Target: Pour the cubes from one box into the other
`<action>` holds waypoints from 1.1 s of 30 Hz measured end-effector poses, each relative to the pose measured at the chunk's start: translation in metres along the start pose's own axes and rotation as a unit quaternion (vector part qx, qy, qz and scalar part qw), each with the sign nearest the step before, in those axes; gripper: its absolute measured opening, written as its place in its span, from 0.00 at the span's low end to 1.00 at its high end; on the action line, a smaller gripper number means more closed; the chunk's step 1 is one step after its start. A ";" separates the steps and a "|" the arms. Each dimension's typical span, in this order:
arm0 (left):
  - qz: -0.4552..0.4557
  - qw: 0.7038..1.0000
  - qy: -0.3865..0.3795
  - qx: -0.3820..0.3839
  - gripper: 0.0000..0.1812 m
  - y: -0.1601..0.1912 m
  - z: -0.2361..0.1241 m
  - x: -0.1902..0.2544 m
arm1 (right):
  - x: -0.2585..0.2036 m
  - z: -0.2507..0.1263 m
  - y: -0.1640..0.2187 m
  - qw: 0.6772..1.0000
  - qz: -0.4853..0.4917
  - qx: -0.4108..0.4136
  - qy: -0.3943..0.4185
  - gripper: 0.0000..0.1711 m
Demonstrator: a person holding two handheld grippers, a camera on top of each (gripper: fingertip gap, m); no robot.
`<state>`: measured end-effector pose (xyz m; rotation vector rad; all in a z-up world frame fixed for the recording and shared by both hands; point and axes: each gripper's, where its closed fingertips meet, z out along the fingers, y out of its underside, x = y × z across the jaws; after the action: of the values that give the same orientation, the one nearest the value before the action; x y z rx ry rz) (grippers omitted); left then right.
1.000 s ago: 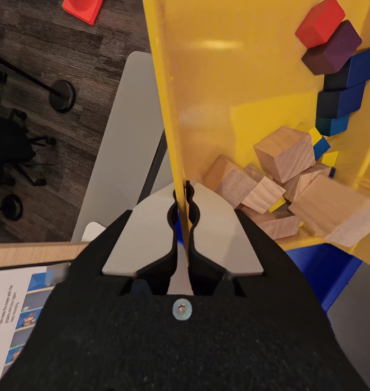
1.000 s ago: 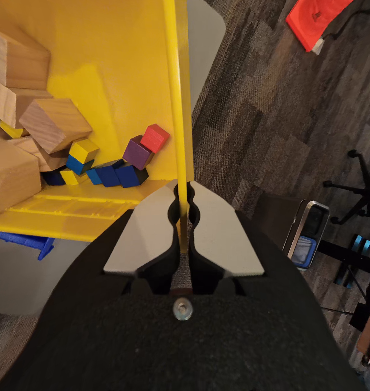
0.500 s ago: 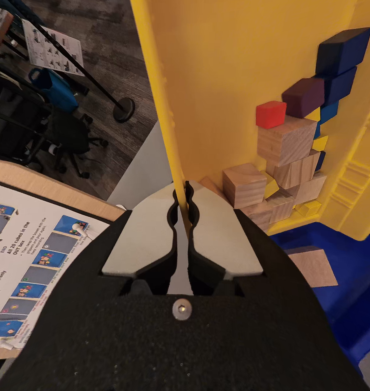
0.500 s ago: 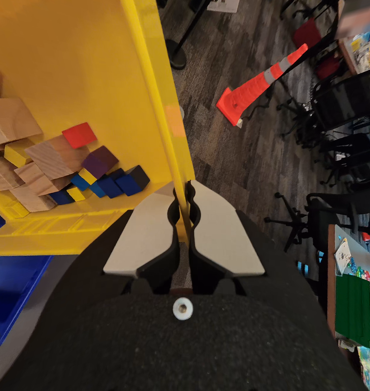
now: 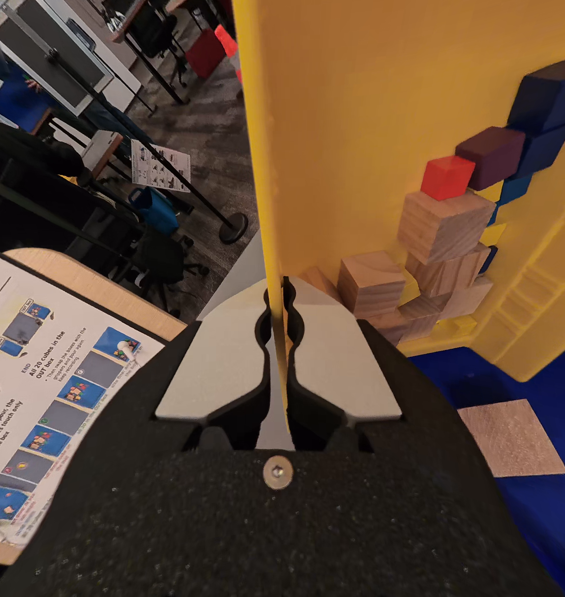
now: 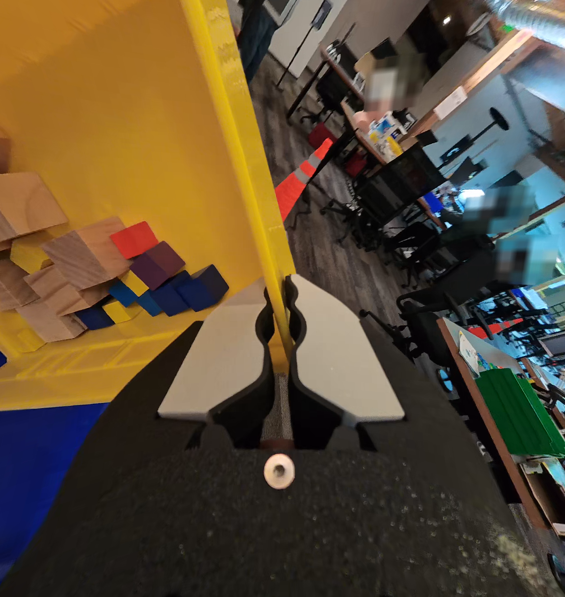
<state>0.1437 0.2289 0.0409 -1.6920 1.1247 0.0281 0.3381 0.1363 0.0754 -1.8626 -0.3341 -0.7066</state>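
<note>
Mid-pour: left tongs and right tongs pinched opposite walls of tipped yellow plastic box; wooden and painted cubes heaped at 3 o'clock above blue plastic box. Steeper tilt probably needed next.

Printed writing and small pictures are seen on an instruction sheet at the wooden table's edge.

Glossy yellow plastic box; matt bare-wood and painted cubes.
</note>
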 end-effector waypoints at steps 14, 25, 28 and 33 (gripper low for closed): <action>0.032 0.995 -0.049 0.076 0.02 0.001 -0.021 0.017 | -0.008 -0.046 0.017 0.992 0.018 0.074 0.100 0.02; 0.052 0.984 -0.092 0.145 0.02 0.005 -0.043 0.032 | -0.021 -0.086 0.032 0.977 0.035 0.122 0.173 0.03; 0.054 0.980 -0.105 0.160 0.02 0.005 -0.048 0.034 | -0.023 -0.092 0.035 0.971 0.032 0.141 0.192 0.03; 0.051 0.978 -0.114 0.165 0.02 0.002 -0.048 0.036 | -0.023 -0.092 0.039 0.968 0.041 0.143 0.203 0.03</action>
<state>0.1394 0.1690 0.0429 -1.3003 0.9815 0.0920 0.3124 0.0385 0.0562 -1.4107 -0.0865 -0.9093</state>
